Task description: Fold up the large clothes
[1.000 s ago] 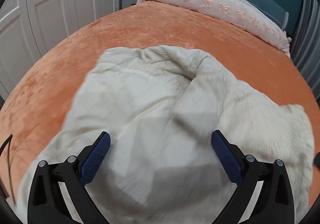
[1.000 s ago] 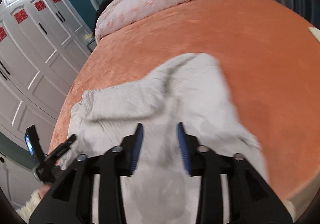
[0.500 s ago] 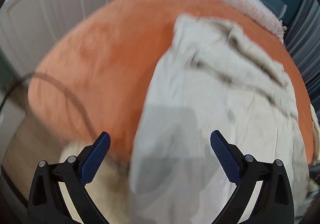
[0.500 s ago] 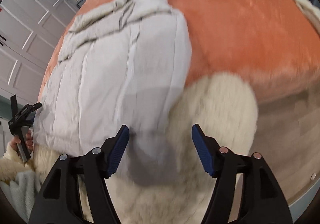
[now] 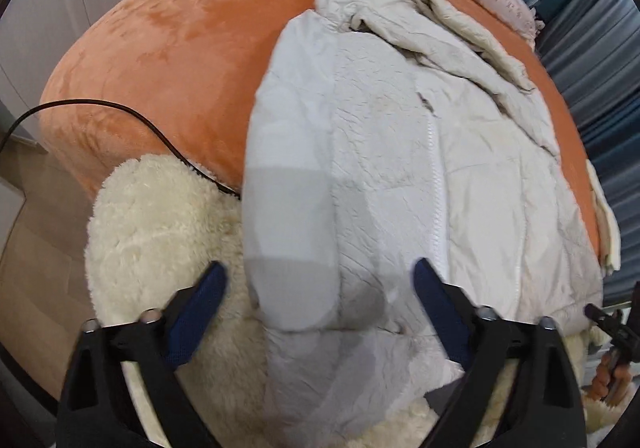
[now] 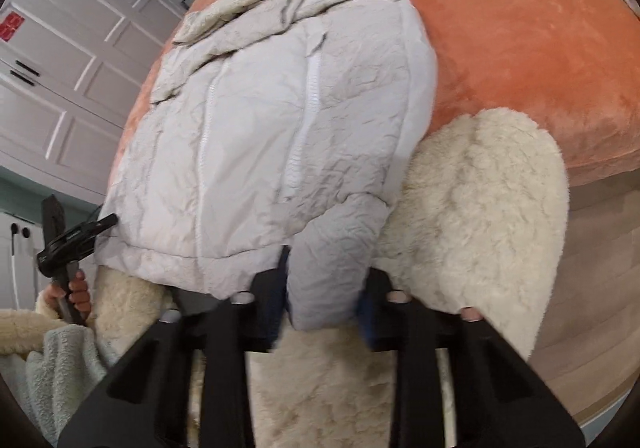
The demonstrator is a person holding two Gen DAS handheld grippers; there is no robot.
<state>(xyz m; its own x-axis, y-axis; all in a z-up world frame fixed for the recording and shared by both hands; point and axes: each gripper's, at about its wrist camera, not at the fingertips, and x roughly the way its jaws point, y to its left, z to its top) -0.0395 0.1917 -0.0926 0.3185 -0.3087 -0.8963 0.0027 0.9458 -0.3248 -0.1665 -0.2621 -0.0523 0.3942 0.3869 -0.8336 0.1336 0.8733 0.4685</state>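
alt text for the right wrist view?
The right gripper is shut on a sleeve of a pale grey puffer jacket lying on an orange bed. Cream fleece fills the foreground; white wardrobe doors stand far left.

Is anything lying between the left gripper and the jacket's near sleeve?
Nothing visible does. The left gripper is open, its fingers on either side of the jacket sleeve, which hangs over the edge of the orange bed. The fluffy cream fabric lies beside and under the sleeve, not over it.
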